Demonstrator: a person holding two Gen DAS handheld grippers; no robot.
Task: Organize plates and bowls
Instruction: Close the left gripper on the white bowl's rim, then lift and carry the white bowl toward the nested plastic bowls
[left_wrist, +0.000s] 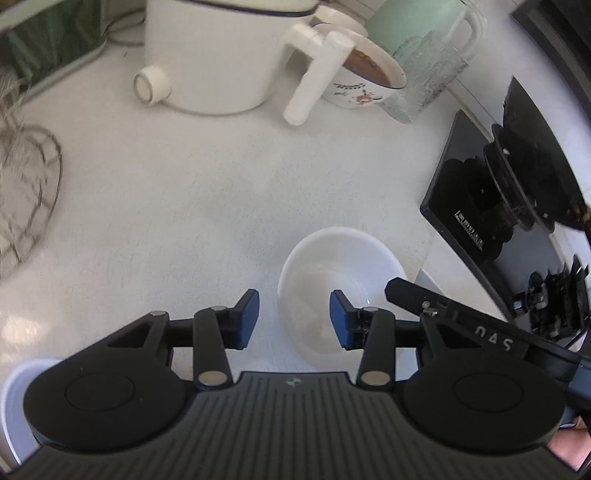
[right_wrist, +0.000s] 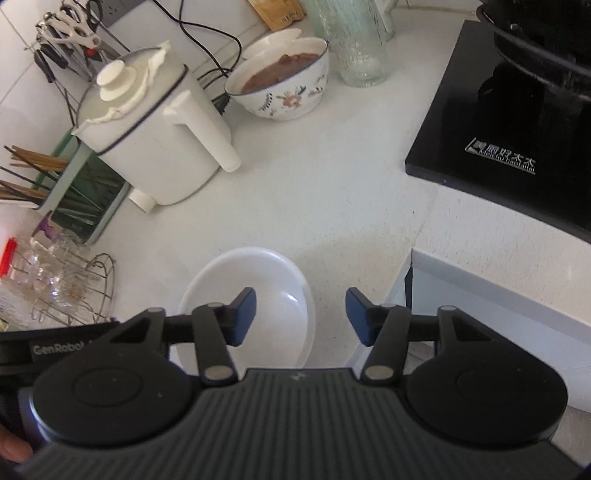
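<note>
A plain white bowl (left_wrist: 332, 266) stands empty on the white counter; it also shows in the right wrist view (right_wrist: 251, 280). My left gripper (left_wrist: 293, 317) is open, its jaws either side of the bowl's left rim, above it. My right gripper (right_wrist: 301, 314) is open, its jaws either side of the bowl's right rim. The right gripper's body (left_wrist: 461, 317) shows in the left wrist view beside the bowl. A flowered bowl (right_wrist: 284, 81) holding brown food stands at the back; it also shows in the left wrist view (left_wrist: 365, 81).
A white electric kettle (right_wrist: 155, 129) stands at the back left, a glass jug (right_wrist: 354, 40) behind the flowered bowl. A black stove (right_wrist: 517, 122) lies to the right on a raised ledge. A wire rack (right_wrist: 74, 291) with glasses and a chopstick holder (right_wrist: 85, 199) stand at the left. A white rim (left_wrist: 14, 398) shows at the lower left.
</note>
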